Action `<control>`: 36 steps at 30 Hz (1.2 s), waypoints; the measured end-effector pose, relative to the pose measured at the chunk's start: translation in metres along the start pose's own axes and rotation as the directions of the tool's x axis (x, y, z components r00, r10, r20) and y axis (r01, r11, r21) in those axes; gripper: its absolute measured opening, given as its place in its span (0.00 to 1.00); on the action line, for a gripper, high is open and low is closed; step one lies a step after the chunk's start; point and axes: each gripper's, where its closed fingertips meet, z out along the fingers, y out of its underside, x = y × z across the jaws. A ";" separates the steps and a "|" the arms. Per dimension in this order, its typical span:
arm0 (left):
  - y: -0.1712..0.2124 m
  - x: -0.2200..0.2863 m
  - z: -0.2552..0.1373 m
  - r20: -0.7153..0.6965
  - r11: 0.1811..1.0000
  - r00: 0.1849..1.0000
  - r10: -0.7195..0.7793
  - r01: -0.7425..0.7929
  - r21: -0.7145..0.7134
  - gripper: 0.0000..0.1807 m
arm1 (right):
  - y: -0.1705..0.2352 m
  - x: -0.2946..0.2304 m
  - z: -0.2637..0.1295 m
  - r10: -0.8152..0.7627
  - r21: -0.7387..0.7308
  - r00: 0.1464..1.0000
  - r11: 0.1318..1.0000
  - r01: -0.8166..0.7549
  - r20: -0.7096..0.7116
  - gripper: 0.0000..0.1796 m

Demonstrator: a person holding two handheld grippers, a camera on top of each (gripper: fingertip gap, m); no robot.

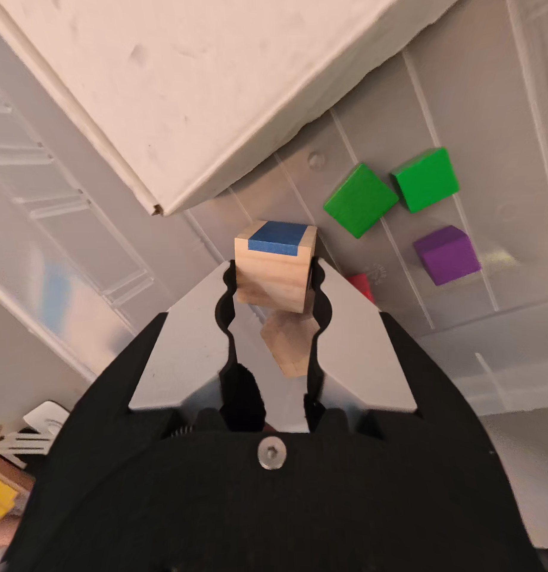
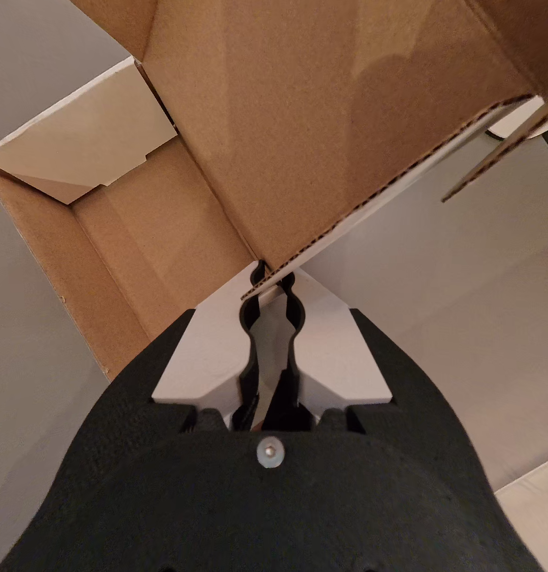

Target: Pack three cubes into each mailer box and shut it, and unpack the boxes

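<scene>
Wooden cube (image 1: 274, 272), pale natural grain with a strip of blue tape (image 1: 274, 240) across its top face: clamped between the tips of the left gripper (image 1: 272, 275) fingers, raised above a clear plastic bin (image 1: 452, 309) holding two green cubes (image 1: 360, 199), a purple cube (image 1: 445, 255) and another plain wooden cube (image 1: 286, 346). Mailer box (image 2: 161, 241), white outside, brown corrugated inside, open with nothing visible inside: its raised lid flap (image 2: 297, 139) edge is pinched between the nearly closed right gripper (image 2: 272, 280) fingers.
</scene>
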 end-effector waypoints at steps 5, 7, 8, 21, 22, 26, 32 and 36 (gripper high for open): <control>-0.011 0.001 -0.016 0.018 0.998 1.000 0.007 -0.008 0.065 0.26 | 0.000 0.000 0.000 0.002 0.003 1.000 1.000 -0.002 0.002 0.05; -0.021 -0.001 -0.037 0.056 0.991 0.998 -0.001 -0.007 0.131 0.26 | 0.000 0.000 0.000 0.000 -0.001 1.000 1.000 0.000 -0.003 0.05; -0.027 0.002 -0.051 0.067 0.985 0.998 0.002 -0.014 0.172 0.26 | 0.000 0.000 0.000 -0.001 -0.003 1.000 1.000 0.001 -0.005 0.05; -0.154 0.296 -0.226 0.134 0.591 0.766 0.629 -0.583 0.557 0.25 | -0.001 -0.001 0.001 0.001 -0.001 1.000 1.000 -0.001 -0.012 0.05; -0.158 0.316 -0.219 0.123 0.573 0.731 0.671 -0.617 0.540 0.26 | -0.001 -0.001 0.001 0.003 0.000 1.000 1.000 -0.003 -0.011 0.05; -0.181 0.363 -0.182 0.069 0.548 0.648 0.758 -0.691 0.471 0.26 | -0.001 -0.001 0.000 0.001 0.002 1.000 1.000 -0.001 -0.016 0.05; -0.195 0.378 -0.110 -0.058 0.598 0.621 0.782 -0.719 0.356 0.26 | -0.001 -0.001 0.001 -0.002 0.004 1.000 1.000 0.002 -0.016 0.05; -0.192 0.374 -0.083 -0.056 0.599 0.609 0.791 -0.754 0.270 0.26 | -0.001 -0.001 0.000 -0.007 0.002 1.000 1.000 0.007 -0.017 0.05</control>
